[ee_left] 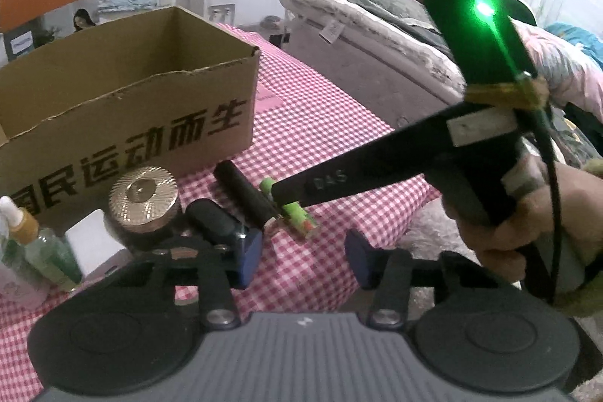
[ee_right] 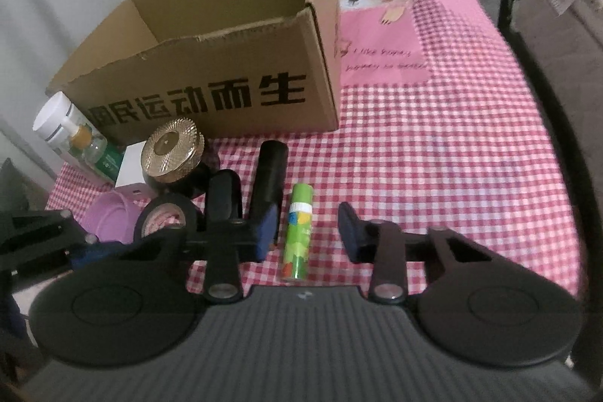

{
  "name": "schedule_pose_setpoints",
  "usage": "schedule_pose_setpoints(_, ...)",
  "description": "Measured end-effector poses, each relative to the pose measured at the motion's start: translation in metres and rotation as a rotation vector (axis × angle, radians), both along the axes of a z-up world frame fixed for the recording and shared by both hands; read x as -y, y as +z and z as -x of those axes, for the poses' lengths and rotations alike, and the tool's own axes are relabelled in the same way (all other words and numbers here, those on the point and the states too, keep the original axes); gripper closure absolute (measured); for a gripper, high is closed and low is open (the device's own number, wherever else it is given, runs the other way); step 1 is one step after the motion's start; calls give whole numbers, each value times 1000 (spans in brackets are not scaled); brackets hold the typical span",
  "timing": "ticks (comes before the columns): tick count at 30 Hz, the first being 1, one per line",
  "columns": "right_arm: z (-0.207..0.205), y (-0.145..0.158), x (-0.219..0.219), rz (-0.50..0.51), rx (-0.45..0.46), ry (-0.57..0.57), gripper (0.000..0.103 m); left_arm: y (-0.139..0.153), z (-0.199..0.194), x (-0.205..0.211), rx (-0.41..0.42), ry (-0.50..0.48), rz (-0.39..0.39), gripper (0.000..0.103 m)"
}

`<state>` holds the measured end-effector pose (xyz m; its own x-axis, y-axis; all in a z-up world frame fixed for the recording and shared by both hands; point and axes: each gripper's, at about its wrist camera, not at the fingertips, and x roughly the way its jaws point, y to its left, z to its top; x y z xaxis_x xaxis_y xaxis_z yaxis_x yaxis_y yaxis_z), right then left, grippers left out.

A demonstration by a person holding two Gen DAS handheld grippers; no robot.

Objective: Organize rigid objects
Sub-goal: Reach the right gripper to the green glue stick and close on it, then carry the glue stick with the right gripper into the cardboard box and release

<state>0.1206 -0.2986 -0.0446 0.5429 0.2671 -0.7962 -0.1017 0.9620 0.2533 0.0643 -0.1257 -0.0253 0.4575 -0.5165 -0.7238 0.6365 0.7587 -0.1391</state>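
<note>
Green tube (ee_right: 297,232) lay flat on the checked cloth of the desk (ee_right: 452,157), lengthwise away from the right wrist camera, white band near its far end.

Right tool (ee_right: 308,230): released. Blue pads straddled the tube. The left pad sat just beside the tube's side, and cloth showed between the tube and the right pad. No pad pressing on it. In the left wrist view one black finger of that tool crossed over the tube's middle, gripped from behind by the person's right hand (ee_left: 527,213).

Left tool (ee_left: 303,257): released, jaws apart, only cloth between the pads. Its left pad overlapped the near end of a black oblong case (ee_left: 211,221); touching or not, could not tell.

Left of the tube, just beside it and roughly parallel: black cylinder (ee_right: 272,176). Further left, crowded: the black case, a roll of black tape (ee_right: 169,217), a gold-lidded jar (ee_right: 171,153), a purple dish (ee_right: 109,213), a small white box (ee_right: 130,168), a bottle with a yellow collar (ee_right: 94,147), a white tub (ee_right: 56,123). Little free cloth on that side.

Behind the cluster: open cardboard box (ee_right: 226,93), top flaps gone, near rim ragged, its printed front wall facing the tools, interior empty as far as visible.

Right of the tube: open cloth to the desk's right edge, with a pink printed panel (ee_right: 377,36) beside the box. Past that edge, a narrow dark gap, then a bed (ee_left: 377,36) with bedding.
</note>
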Motion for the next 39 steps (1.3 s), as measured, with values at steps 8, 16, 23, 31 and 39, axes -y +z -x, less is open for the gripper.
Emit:
schedule_pose_setpoints(8, -4, -17, 7, -69, -50, -11, 89, -7, -6, 12, -25, -53, -5, 63)
schedule_pose_setpoints(16, 23, -24, 41, -224, -72, -142, 89, -17, -10, 40, -44, -116, -31, 62)
schedule_pose_setpoints(23, 39, -33, 57, -342, -100, -188, 89, -30, -16, 60, -66, -123, -79, 60)
schedule_pose_setpoints(31, 44, -34, 73, -419, -127, -179, 89, -39, -20, 72, -87, -97, -108, 62)
schedule_pose_setpoints(39, 48, -36, 77, -436, -106, -176, 89, -37, -17, 75, -69, -85, -119, 65)
